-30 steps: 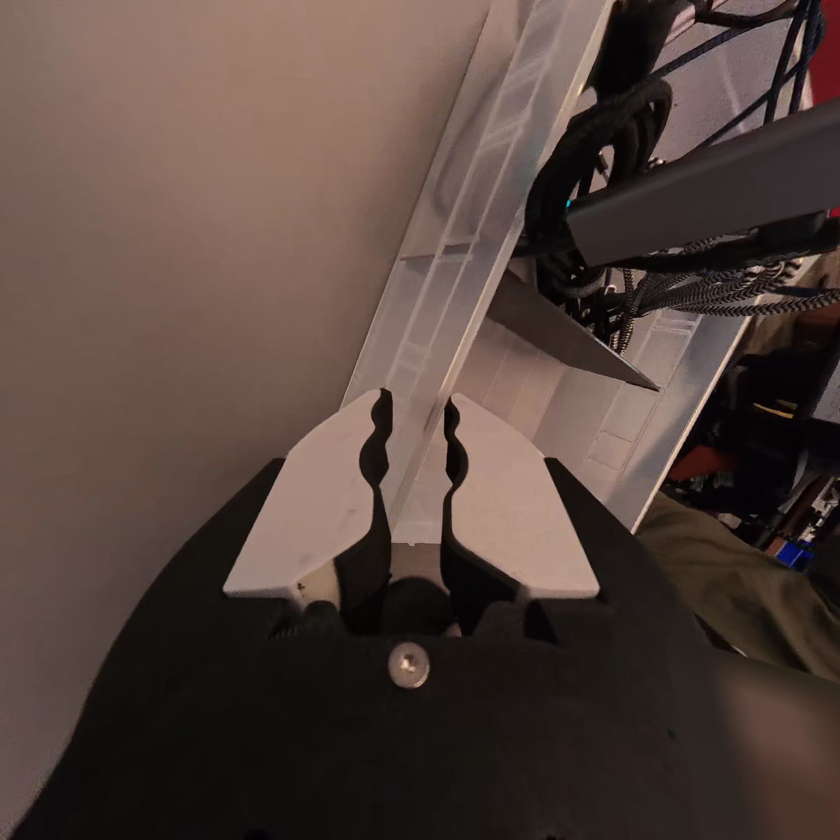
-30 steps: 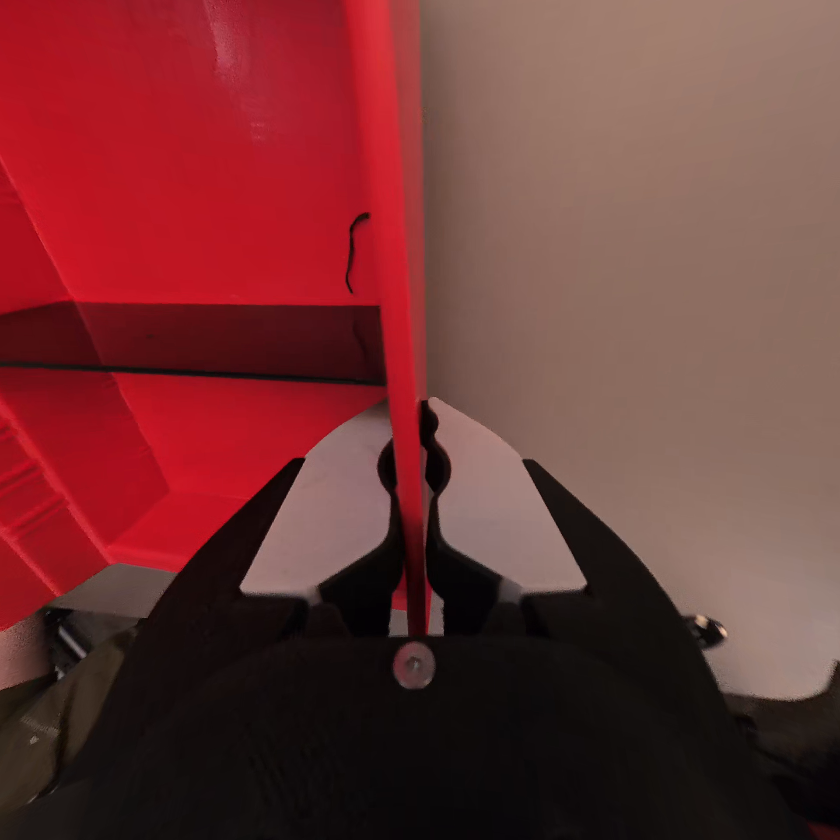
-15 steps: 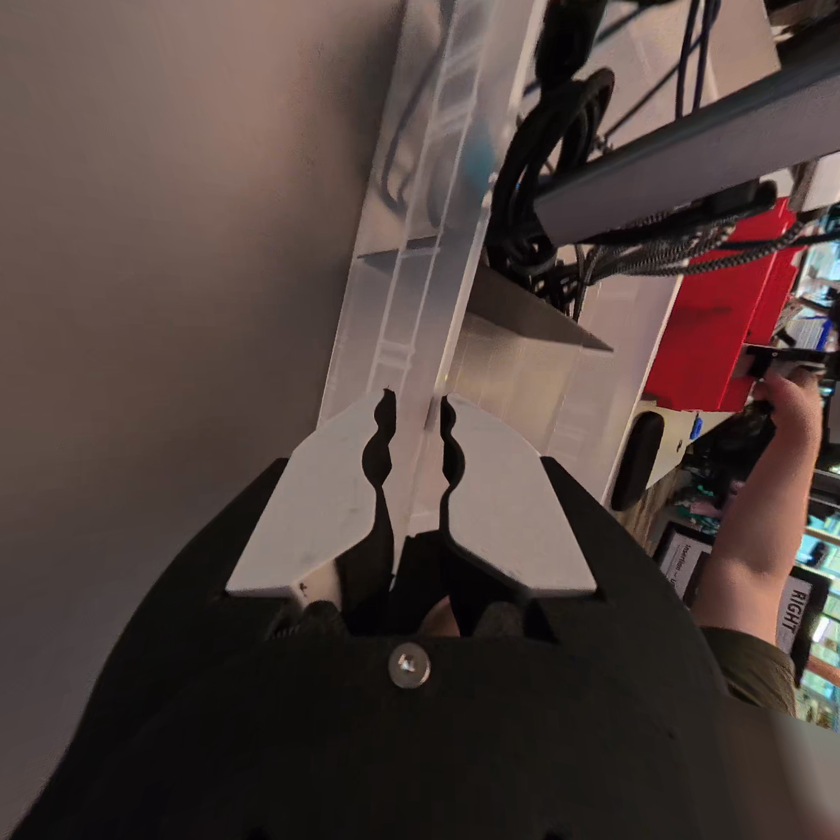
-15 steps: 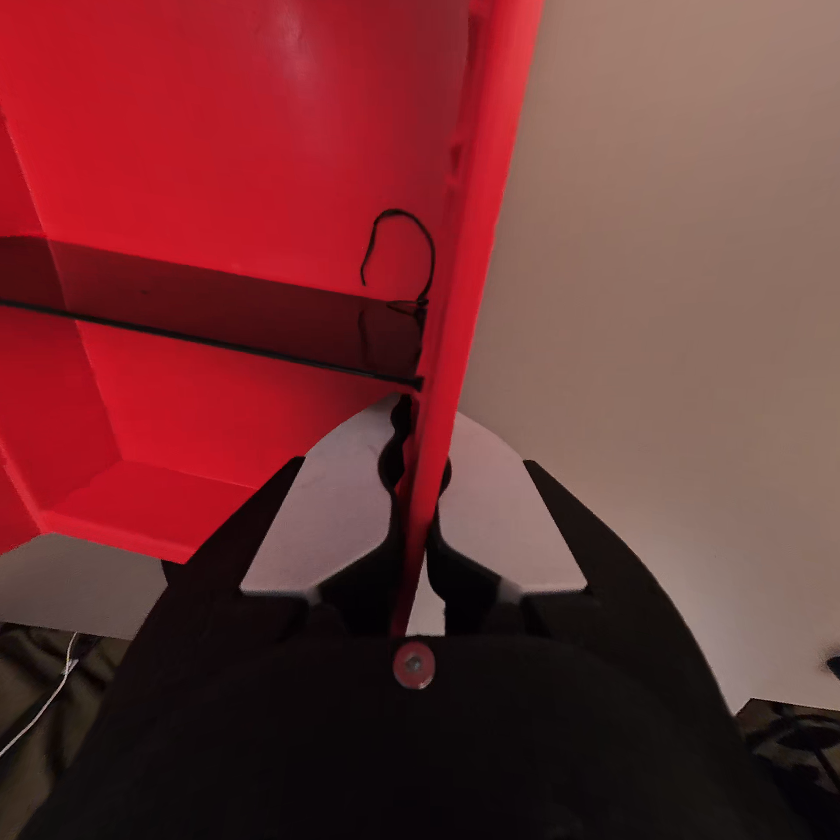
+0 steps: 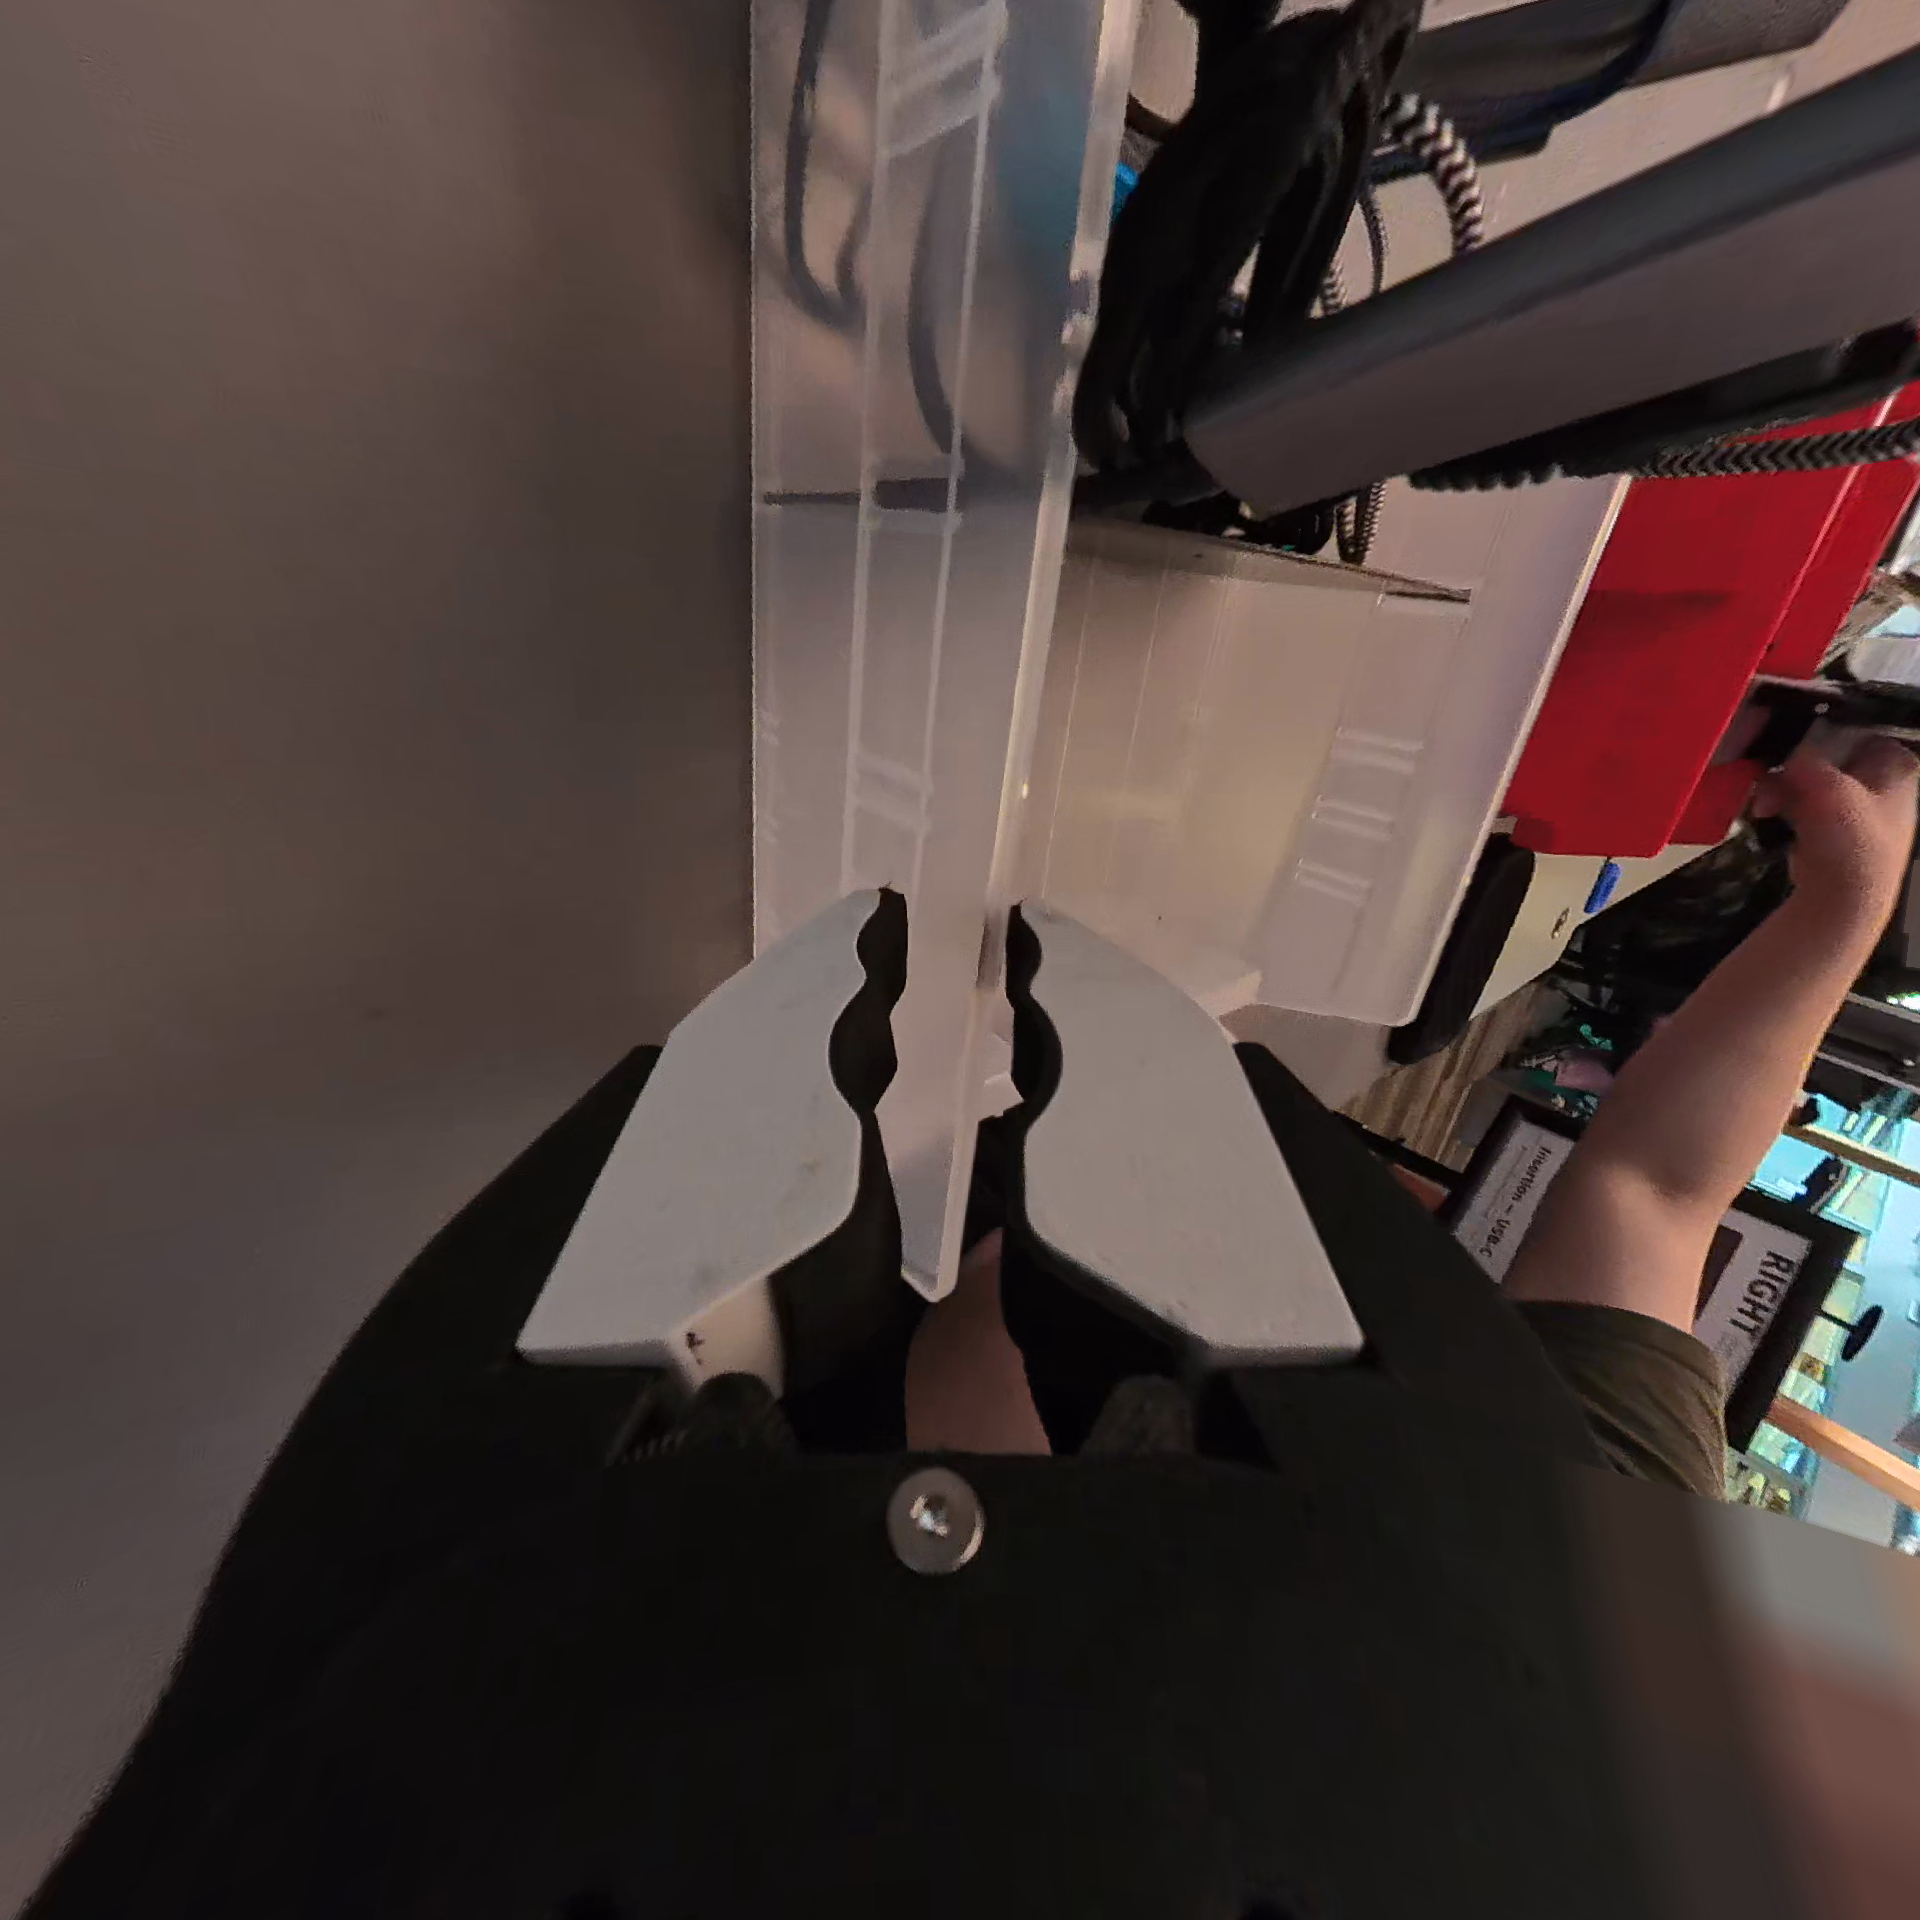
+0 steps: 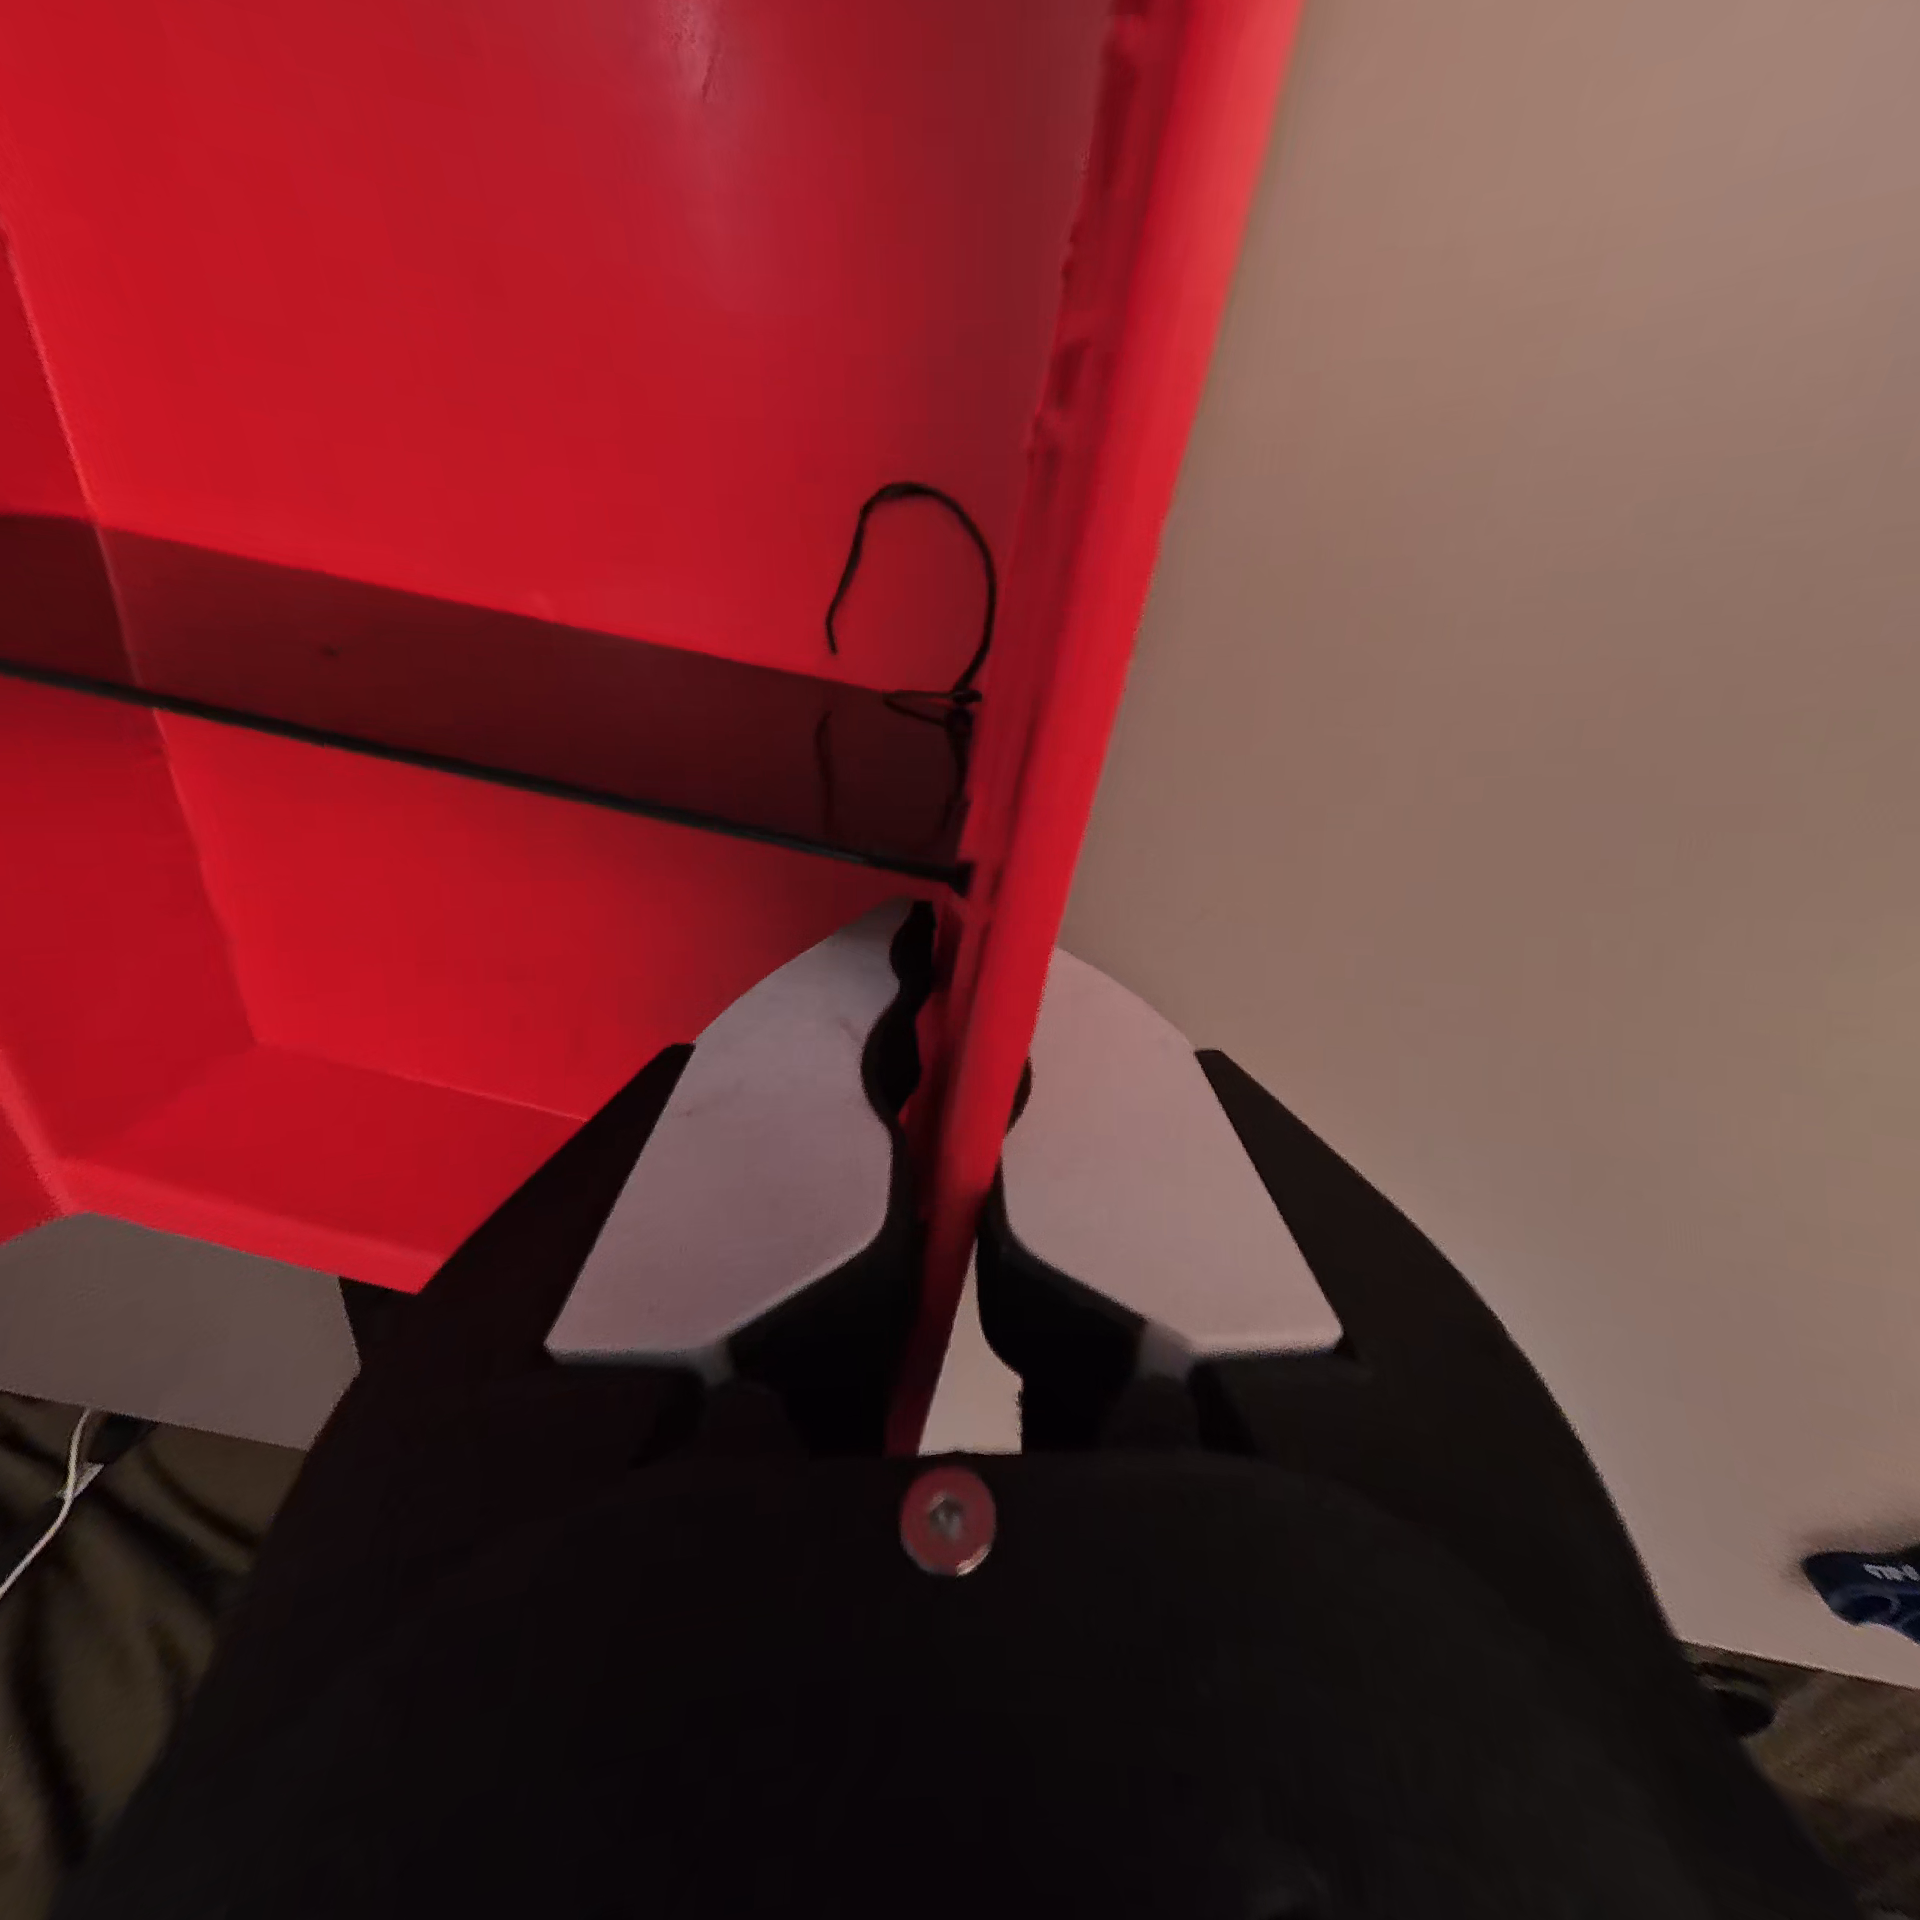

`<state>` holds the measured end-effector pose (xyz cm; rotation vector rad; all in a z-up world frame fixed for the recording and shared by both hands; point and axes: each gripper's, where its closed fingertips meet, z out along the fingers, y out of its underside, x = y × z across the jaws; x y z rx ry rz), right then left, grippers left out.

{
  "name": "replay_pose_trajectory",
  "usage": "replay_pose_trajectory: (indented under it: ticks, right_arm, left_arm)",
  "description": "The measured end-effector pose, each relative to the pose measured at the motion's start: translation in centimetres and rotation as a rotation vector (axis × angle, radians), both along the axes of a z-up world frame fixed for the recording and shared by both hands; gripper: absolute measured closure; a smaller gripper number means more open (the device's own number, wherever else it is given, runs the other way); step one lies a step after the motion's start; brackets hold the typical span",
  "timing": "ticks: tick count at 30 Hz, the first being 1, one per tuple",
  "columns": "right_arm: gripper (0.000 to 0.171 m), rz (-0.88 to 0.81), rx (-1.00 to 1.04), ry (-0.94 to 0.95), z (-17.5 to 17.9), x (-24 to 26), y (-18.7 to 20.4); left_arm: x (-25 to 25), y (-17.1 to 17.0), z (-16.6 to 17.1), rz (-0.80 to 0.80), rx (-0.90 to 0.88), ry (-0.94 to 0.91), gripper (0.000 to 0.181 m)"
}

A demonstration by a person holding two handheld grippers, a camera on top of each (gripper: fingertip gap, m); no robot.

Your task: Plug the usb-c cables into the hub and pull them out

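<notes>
two close wrist views along bin walls, the red bin (image 5: 1683,665) in both

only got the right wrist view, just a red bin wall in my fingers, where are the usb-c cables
observer: In the left wrist view, braided cables bunch in the far compartment of a clear bin, behind its divider.
operator: whats the left gripper doing
observer: The left gripper clamps that clear bin's side wall.
operator: any hub there
observer: A long grey bar crosses in front of the cables; I cannot tell whether it is the hub.
</notes>
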<state>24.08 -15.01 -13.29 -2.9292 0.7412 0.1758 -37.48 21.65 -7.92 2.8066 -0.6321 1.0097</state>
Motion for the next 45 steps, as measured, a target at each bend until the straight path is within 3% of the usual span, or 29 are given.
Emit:
replay_pose_trajectory:
  ticks: [3, 8, 15, 36, 45]
  right_arm:
    - [0.167, -0.015, -0.010, 0.000, 0.0, 0.4, 0.2]
    - [0.166, -0.021, 0.014, 0.027, -0.3, 0.5, 0.3]
    - [0.164, -0.004, -0.008, 0.029, -0.3, -0.5, -0.6]
    - [0.166, -0.039, -0.028, 0.042, -0.4, 1.4, -1.0]
    - [0.166, -0.044, 0.004, 0.043, -0.5, 0.1, -1.4]
  left_arm:
    - [0.3, 0.0, -0.4, 0.014, -0.054, -0.022, 0.153]
    - [0.4, 0.8, -0.8, 0.021, -0.060, -0.031, 0.156]
    - [-0.8, 5.0, -0.6, 0.240, 0.005, -0.092, 0.150]
    - [-2.2, 7.5, -0.7, 0.408, 0.090, -0.080, 0.146]
    - [-1.5, 6.4, -0.5, 0.371, 0.081, -0.067, 0.155]
